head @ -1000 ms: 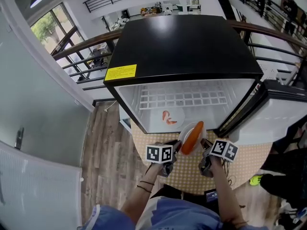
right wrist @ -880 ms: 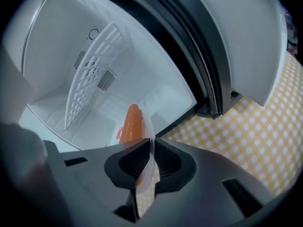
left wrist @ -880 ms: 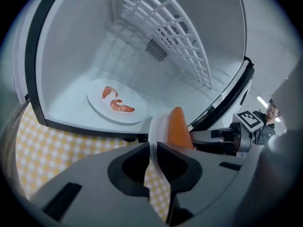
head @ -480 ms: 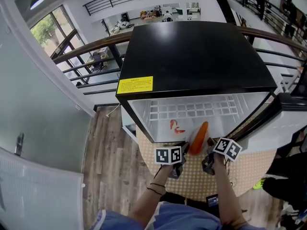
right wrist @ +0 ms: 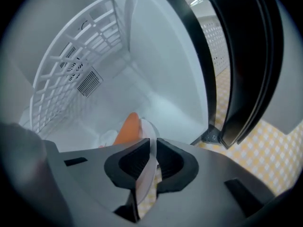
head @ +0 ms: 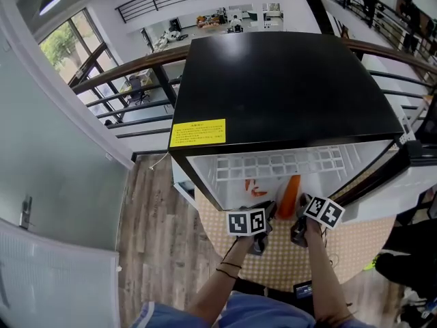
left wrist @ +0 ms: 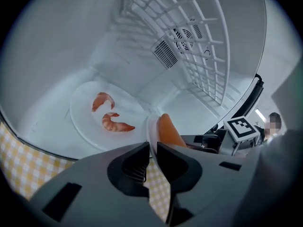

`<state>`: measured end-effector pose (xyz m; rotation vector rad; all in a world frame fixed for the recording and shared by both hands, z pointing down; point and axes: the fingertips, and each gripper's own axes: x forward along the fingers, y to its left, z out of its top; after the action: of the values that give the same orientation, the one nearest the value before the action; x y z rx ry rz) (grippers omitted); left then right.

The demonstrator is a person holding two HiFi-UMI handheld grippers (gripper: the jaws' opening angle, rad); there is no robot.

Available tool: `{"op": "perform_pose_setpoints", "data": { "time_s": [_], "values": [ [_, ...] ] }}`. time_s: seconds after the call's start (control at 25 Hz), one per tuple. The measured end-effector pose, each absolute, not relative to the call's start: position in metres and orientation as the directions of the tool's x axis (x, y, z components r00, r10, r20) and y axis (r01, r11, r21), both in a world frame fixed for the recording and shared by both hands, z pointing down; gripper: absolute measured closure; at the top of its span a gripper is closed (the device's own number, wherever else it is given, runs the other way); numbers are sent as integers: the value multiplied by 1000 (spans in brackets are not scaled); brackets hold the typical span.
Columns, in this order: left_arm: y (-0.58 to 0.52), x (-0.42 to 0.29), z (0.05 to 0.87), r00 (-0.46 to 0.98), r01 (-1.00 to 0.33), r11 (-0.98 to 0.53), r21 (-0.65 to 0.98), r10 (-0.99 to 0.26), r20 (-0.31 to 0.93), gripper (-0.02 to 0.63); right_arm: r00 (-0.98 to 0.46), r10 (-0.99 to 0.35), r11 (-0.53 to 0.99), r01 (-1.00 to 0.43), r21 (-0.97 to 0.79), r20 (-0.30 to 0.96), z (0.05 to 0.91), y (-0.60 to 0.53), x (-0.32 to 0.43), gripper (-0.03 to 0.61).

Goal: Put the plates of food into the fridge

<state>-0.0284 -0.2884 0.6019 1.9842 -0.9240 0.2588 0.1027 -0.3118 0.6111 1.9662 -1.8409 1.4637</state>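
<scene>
Left gripper (left wrist: 152, 148) and right gripper (right wrist: 153, 145) each have their jaws pinched narrow on opposite edges of the white plate (right wrist: 144, 174), with a carrot (head: 289, 195) riding on it. It sits just below centre in the head view, at the mouth of the open fridge (head: 287, 87), beside the shrimp plate (left wrist: 85, 122) inside.
</scene>
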Motion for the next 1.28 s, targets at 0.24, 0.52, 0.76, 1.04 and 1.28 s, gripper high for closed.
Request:
{"op": "perform_pose_setpoints", "data": {
  "time_s": [0.24, 0.52, 0.76, 1.04, 1.28],
  "values": [
    [-300, -23, 599, 709, -672, -291, 681, -517, 479, 558, -122, -739, -251, -862, -440, 662, 608, -332, 107, 537],
    [-311, -16, 601, 692, -712, -341, 613, -489, 532, 557, -84, -743, -232, -899, -373, 664, 607, -352, 110, 535],
    [-326, -13, 604, 678, -727, -335, 600, -488, 550, 557, -66, -757, -184, -934, -307, 651, 606, -372, 110, 534],
    [-337, -8, 607, 647, -760, -340, 554, -479, 594, 548, -39, -761, -111, -976, -189, 648, 593, -378, 108, 530],
    [-334, -7, 604, 662, -748, -376, 548, -494, 564, 545, -102, -820, 10, -986, -165, 563, 580, -385, 98, 529]
  ]
}}
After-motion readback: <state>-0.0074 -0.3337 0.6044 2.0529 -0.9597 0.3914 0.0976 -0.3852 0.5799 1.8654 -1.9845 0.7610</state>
